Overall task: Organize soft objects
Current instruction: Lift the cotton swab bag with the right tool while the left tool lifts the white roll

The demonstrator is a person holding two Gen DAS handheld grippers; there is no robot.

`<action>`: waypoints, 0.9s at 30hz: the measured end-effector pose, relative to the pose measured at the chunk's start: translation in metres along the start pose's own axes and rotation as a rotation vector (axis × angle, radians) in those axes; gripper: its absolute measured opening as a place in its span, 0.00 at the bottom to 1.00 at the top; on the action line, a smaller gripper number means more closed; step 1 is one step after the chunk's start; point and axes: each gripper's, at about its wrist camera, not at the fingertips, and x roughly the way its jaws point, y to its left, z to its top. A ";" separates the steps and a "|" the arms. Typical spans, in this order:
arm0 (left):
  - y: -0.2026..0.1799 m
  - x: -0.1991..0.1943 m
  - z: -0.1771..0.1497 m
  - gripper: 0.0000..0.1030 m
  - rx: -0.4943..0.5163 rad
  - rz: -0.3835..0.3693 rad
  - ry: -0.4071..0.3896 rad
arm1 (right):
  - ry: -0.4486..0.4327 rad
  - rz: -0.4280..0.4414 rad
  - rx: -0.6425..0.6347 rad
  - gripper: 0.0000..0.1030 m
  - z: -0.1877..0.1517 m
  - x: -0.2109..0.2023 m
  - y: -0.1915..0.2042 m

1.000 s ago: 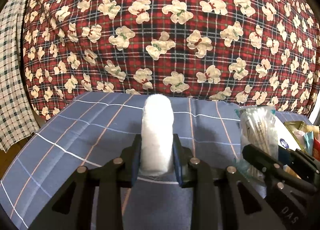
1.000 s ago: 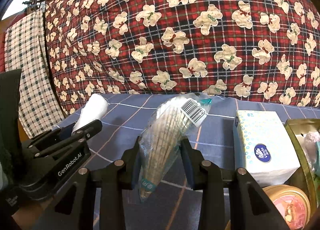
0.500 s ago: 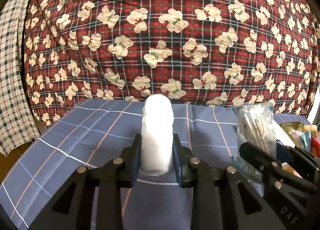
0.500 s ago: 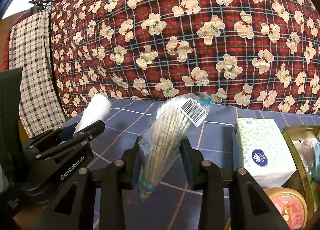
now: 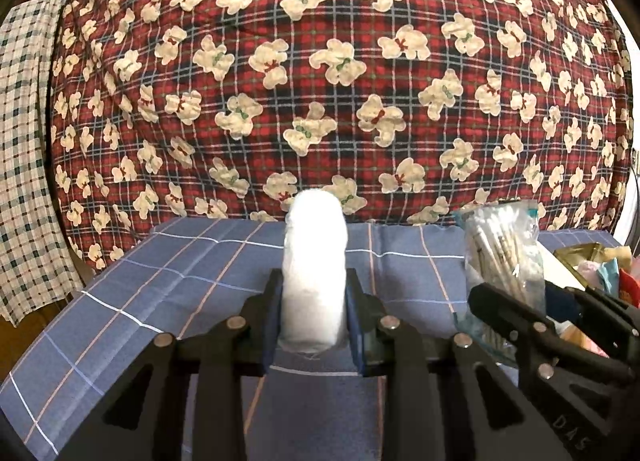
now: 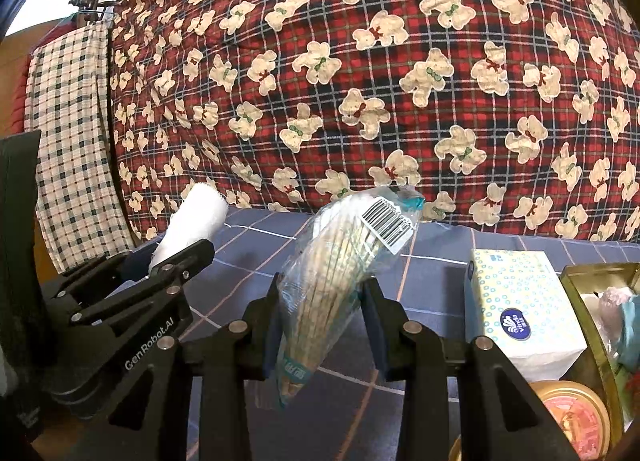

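While my left gripper (image 5: 314,317) pinches the white roll (image 5: 314,261) and my right gripper (image 6: 320,321) clamps the swab bag (image 6: 340,261) at lower centre, I fear the slick bag slipping.

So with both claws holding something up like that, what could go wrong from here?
The bag of cotton swabs is pinched near its lower end by the right gripper and leans over, so the slick plastic could slide out.

The white roll in the left gripper is soft and stands tall above the fingers; squeezing may deform it, or it could tip loose.

The two grippers are close side by side, so they might bump when moving toward the gold tin beside the tissue box.
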 end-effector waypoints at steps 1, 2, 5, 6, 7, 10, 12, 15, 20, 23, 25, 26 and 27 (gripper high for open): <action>0.000 -0.001 0.000 0.27 0.000 0.000 -0.004 | -0.003 0.000 -0.001 0.38 0.000 -0.001 0.000; 0.000 -0.001 0.000 0.27 0.000 0.000 -0.006 | -0.004 -0.001 -0.002 0.38 0.000 -0.001 0.000; -0.001 -0.003 0.000 0.27 0.001 -0.001 -0.015 | -0.008 -0.003 -0.001 0.38 0.000 -0.002 -0.001; -0.001 -0.004 0.000 0.27 0.003 0.000 -0.020 | -0.010 -0.003 0.000 0.38 0.000 -0.002 -0.001; -0.002 -0.006 0.000 0.27 0.004 0.000 -0.027 | -0.011 -0.003 0.000 0.38 0.000 -0.003 -0.002; -0.001 -0.010 -0.001 0.27 0.001 -0.001 -0.044 | -0.018 -0.005 0.000 0.38 0.000 -0.004 -0.003; 0.000 -0.012 -0.001 0.27 -0.004 0.001 -0.057 | -0.024 -0.006 -0.003 0.38 0.000 -0.006 -0.003; 0.000 -0.014 -0.002 0.27 -0.005 0.001 -0.068 | -0.039 -0.008 -0.009 0.38 0.000 -0.009 -0.003; 0.000 -0.017 -0.002 0.27 0.000 -0.007 -0.082 | -0.062 -0.013 -0.027 0.38 0.000 -0.014 -0.001; 0.000 -0.018 -0.003 0.27 0.002 -0.011 -0.090 | -0.070 -0.013 -0.032 0.38 -0.001 -0.016 0.000; -0.001 -0.019 -0.003 0.27 0.003 -0.013 -0.093 | -0.074 -0.015 -0.031 0.38 -0.001 -0.017 0.000; -0.001 -0.019 -0.003 0.27 0.004 -0.013 -0.095 | -0.075 -0.016 -0.030 0.38 -0.001 -0.017 -0.001; -0.001 -0.019 -0.003 0.27 0.003 -0.013 -0.097 | -0.077 -0.017 -0.029 0.38 -0.001 -0.017 -0.001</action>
